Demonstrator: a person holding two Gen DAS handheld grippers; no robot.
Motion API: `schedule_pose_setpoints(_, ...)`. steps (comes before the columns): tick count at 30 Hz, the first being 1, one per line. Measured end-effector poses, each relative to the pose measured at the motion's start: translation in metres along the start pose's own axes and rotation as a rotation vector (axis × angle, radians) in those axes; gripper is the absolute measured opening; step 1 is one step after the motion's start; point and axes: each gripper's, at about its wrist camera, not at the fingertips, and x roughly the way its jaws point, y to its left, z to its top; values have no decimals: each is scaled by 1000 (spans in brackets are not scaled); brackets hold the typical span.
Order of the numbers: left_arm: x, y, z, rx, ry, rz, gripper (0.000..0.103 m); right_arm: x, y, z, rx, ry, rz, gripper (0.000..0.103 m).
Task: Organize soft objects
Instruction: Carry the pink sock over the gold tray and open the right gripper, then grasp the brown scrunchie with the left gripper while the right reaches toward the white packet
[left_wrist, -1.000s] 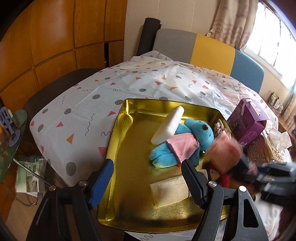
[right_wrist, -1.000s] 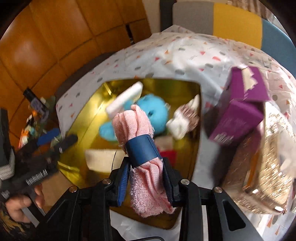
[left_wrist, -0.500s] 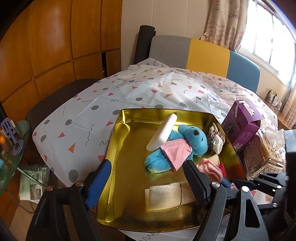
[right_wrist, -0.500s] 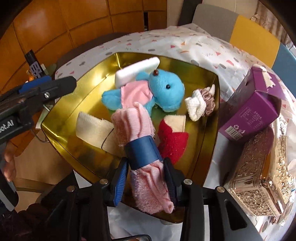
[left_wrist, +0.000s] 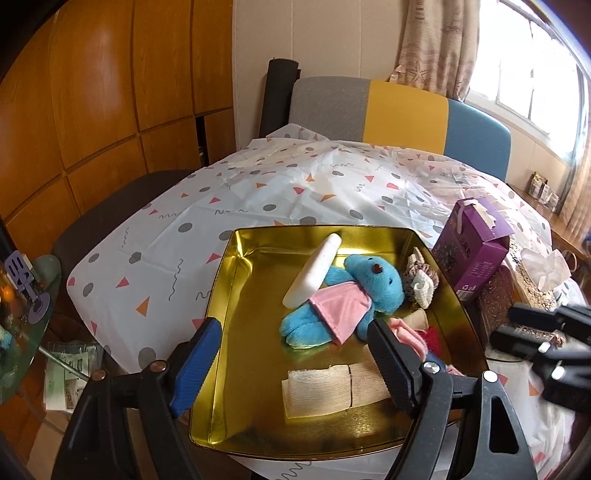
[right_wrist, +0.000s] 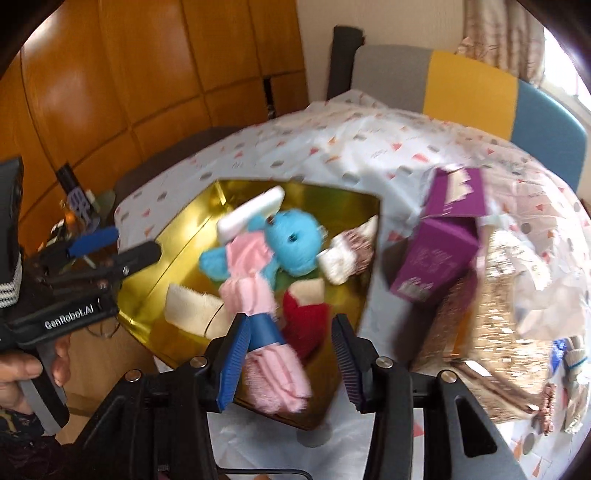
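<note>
A pink rolled towel (right_wrist: 264, 334) with a blue band lies in the near right corner of the gold tray (left_wrist: 236, 332), beside a red cloth (right_wrist: 304, 319) and a blue plush toy (left_wrist: 343, 299). The right gripper (right_wrist: 288, 363) hangs just above it, jaws spread wide. The left gripper (left_wrist: 291, 363), also gaping and empty, hovers over the tray's near edge by a beige cloth (left_wrist: 332, 384).
</note>
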Motion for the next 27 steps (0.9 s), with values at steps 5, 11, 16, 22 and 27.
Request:
schedule_pose_setpoints(5,-4,-10,3,30,-14,-11,82,-29,-24,0,40,-68,-67,46)
schedule_pose_setpoints(11,-8,-25,3,67,-22,-24,82,-57,-65,-9,118,-113,-147,46)
schedule_pose_setpoints(16,-14,-39,5,102,-35,-38,82,-79,-102,-20,186,-137,-221,46)
schedule_pose_setpoints(22,-20,-60,9,151,-54,-56,82,-104,-151,-39,287,-167,-314,46)
schedule_pose_setpoints(27,-24,-75,13,187,-59,-79,82,-122,-192,-58,370,-188,-405,46)
